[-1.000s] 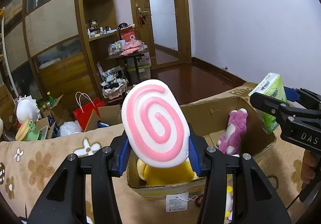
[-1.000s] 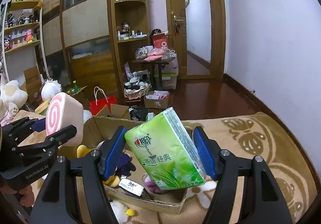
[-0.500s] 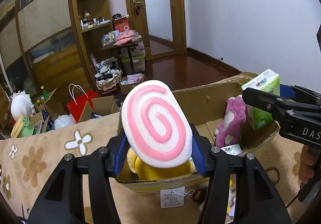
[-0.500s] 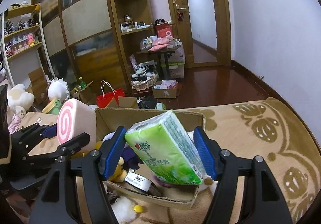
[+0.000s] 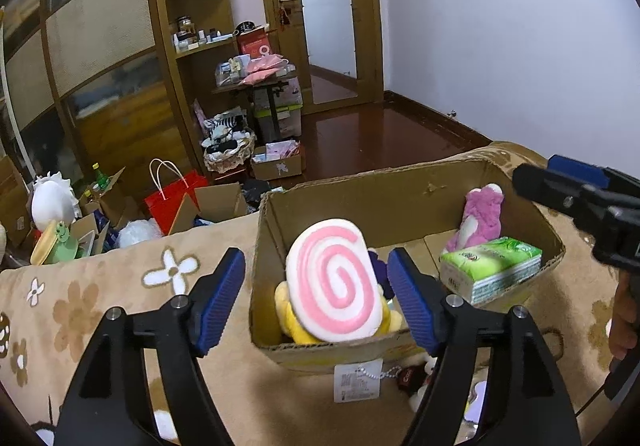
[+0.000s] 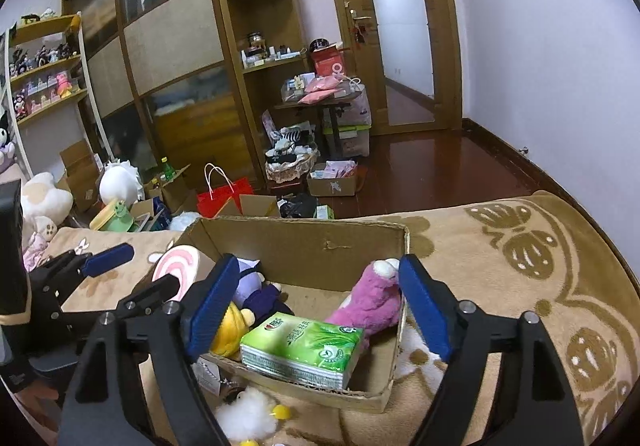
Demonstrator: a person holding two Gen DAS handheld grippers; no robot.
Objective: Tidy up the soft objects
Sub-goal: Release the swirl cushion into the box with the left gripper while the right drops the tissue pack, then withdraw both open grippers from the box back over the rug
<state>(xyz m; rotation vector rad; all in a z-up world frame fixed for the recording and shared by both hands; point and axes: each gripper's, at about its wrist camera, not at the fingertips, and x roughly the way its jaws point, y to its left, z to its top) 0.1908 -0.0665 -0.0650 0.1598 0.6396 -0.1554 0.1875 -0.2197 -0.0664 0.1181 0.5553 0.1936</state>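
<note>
Left claw (image 5: 316, 298) spread wide, gripping nothing; pink-swirl cushion (image 5: 334, 280) rests between pads on yellow plush (image 5: 296, 322) inside cardboard box (image 5: 400, 186). Right claw (image 6: 316, 306) likewise spread, empty; green tissue pack (image 6: 300, 350) lies in box beside pink plush (image 6: 372, 302).

Ahead of me a red paper bag (image 5: 173, 195) with white handles stands on the floor beside open cartons. A wicker basket (image 6: 291, 165) of black-and-white items sits below a small dark table (image 6: 320, 104) piled with pink packets. Behind it, a curved wooden shelf unit (image 5: 192, 42) carries bottles and jars. A wooden door (image 6: 394, 26) with a frosted pane stands past it. At left, 1 green frog-faced container (image 5: 60, 244) rests in a carton.
</note>
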